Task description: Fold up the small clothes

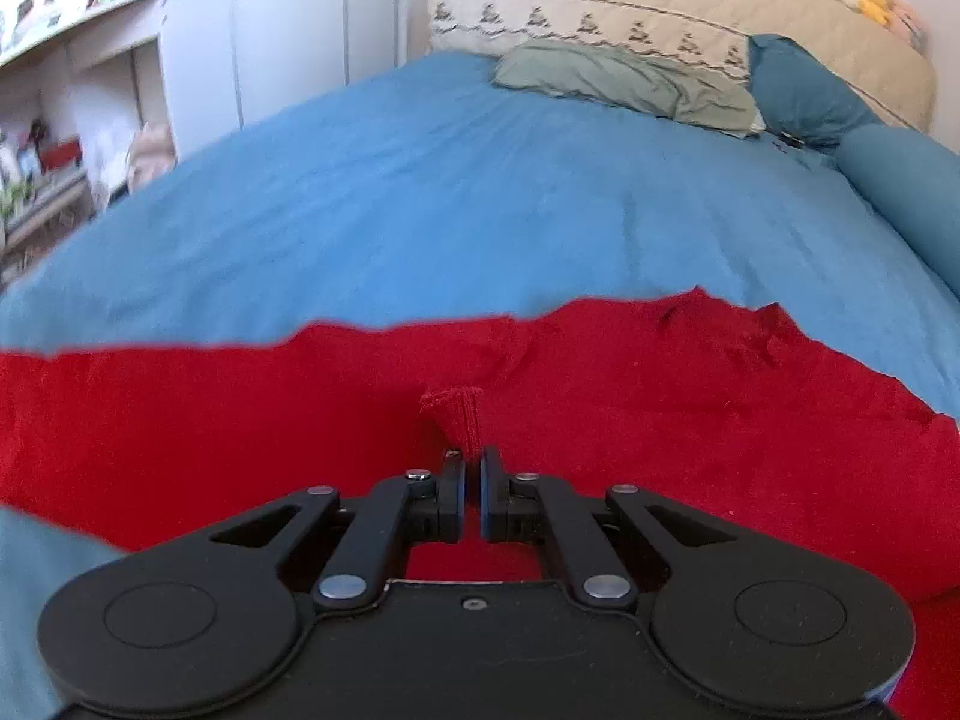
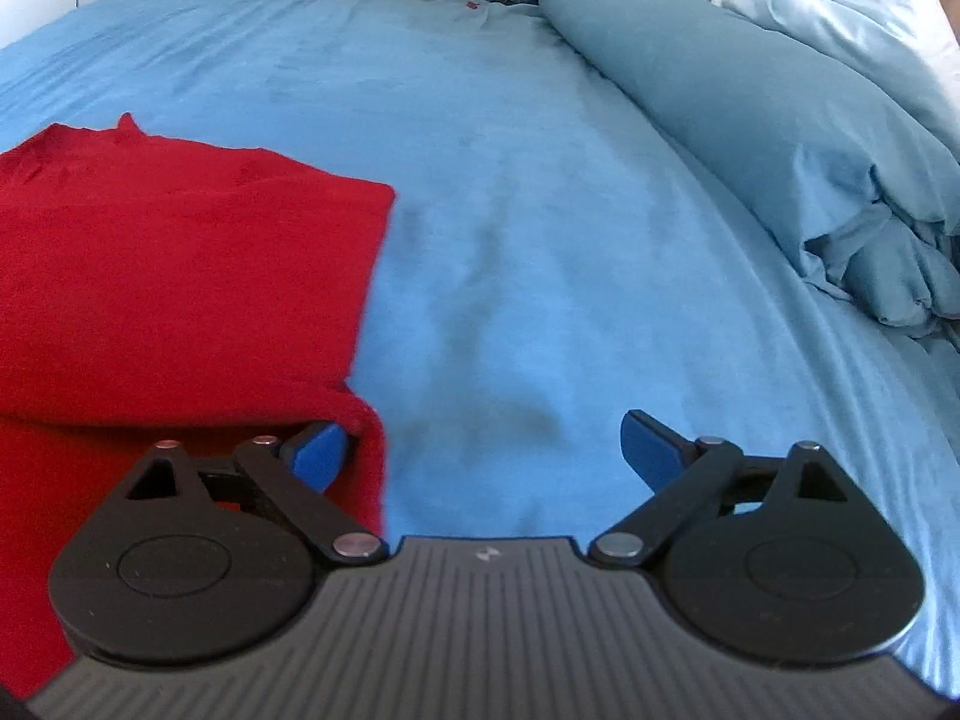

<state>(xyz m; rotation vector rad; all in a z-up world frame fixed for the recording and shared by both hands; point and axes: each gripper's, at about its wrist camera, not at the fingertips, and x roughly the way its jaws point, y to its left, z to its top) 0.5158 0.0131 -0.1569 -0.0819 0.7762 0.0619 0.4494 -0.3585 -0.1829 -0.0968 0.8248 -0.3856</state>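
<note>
A red knit garment (image 1: 600, 396) lies spread on the blue bed sheet (image 1: 420, 204). My left gripper (image 1: 472, 462) is shut on a ribbed red edge (image 1: 457, 414) of it, which sticks up between the jaws. In the right wrist view the red garment (image 2: 180, 276) lies at the left, partly folded over itself. My right gripper (image 2: 486, 444) is open wide and empty; its left finger (image 2: 318, 450) rests against the garment's right edge and the right finger (image 2: 651, 441) is over bare sheet.
A green pillow (image 1: 624, 84) and a cream patterned pillow (image 1: 600, 6) lie at the head of the bed. A teal duvet roll (image 2: 720, 96) and a pale blue blanket (image 2: 840, 6) run along the right side. White shelves (image 1: 72, 120) stand at the left.
</note>
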